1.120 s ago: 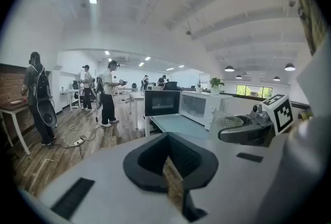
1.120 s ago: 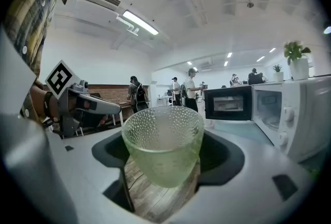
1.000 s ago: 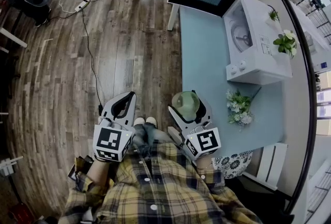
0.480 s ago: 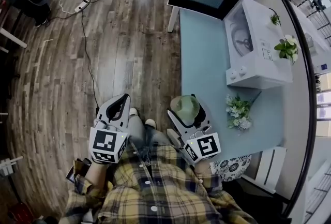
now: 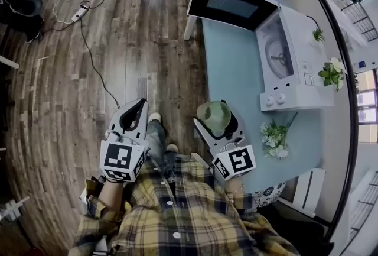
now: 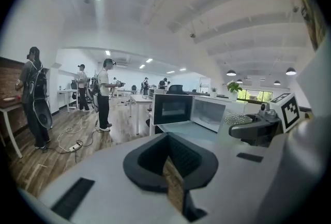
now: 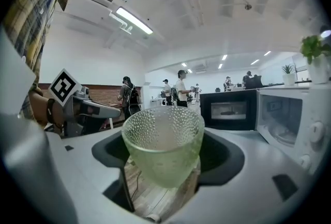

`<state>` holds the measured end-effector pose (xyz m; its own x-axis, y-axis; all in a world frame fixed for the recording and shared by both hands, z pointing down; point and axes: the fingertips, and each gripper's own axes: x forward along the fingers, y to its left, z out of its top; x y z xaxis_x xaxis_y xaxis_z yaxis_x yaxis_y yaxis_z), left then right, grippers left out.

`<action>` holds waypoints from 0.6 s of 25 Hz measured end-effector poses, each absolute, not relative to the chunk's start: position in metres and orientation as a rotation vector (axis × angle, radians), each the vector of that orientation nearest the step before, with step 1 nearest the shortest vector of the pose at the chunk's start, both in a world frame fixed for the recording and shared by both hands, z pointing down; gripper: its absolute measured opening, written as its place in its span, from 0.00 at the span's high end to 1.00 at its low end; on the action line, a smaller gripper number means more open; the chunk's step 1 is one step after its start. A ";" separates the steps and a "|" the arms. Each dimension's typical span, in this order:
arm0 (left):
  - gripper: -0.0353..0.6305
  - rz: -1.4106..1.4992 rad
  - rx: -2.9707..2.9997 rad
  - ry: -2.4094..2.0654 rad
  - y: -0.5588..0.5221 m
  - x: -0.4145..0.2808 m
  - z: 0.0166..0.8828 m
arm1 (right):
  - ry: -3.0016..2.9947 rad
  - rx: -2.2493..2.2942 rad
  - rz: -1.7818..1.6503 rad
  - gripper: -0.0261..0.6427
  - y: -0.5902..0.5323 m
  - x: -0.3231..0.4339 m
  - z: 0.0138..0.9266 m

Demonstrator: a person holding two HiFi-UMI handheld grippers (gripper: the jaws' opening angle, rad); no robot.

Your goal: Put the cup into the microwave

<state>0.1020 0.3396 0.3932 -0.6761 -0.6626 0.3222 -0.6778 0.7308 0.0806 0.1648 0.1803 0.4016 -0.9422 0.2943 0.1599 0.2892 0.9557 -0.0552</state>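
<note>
A green dimpled glass cup (image 5: 212, 114) (image 7: 161, 135) sits upright between the jaws of my right gripper (image 5: 216, 122) (image 7: 165, 166), which is shut on it at the near left edge of the light blue table (image 5: 233, 65). The white microwave (image 5: 295, 65) (image 7: 292, 114) stands at the table's far right, its dark-windowed door (image 5: 227, 3) (image 7: 230, 109) swung open towards the left. Its cavity with a glass turntable (image 5: 276, 48) is exposed. My left gripper (image 5: 137, 110) (image 6: 173, 166) hangs over the wooden floor left of the table, shut on nothing.
A small bunch of white flowers (image 5: 273, 133) lies on the table right of the cup. Two potted plants (image 5: 331, 71) stand on the microwave. A cable and power strip (image 5: 77, 12) run over the floor. People (image 6: 103, 93) stand farther off in the room.
The head view has shifted slightly, so the table and microwave sit a little differently in it. The cup stays held in the right gripper. Both grippers have barely moved.
</note>
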 end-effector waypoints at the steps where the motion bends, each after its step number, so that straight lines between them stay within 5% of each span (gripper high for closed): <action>1: 0.96 0.064 1.059 -2.604 0.339 0.090 0.391 | -2.946 -0.429 0.039 0.39 0.180 0.153 0.398; 15: 0.97 0.077 1.218 -2.527 0.330 -0.027 0.395 | -2.950 -0.243 0.061 0.39 0.176 0.049 0.402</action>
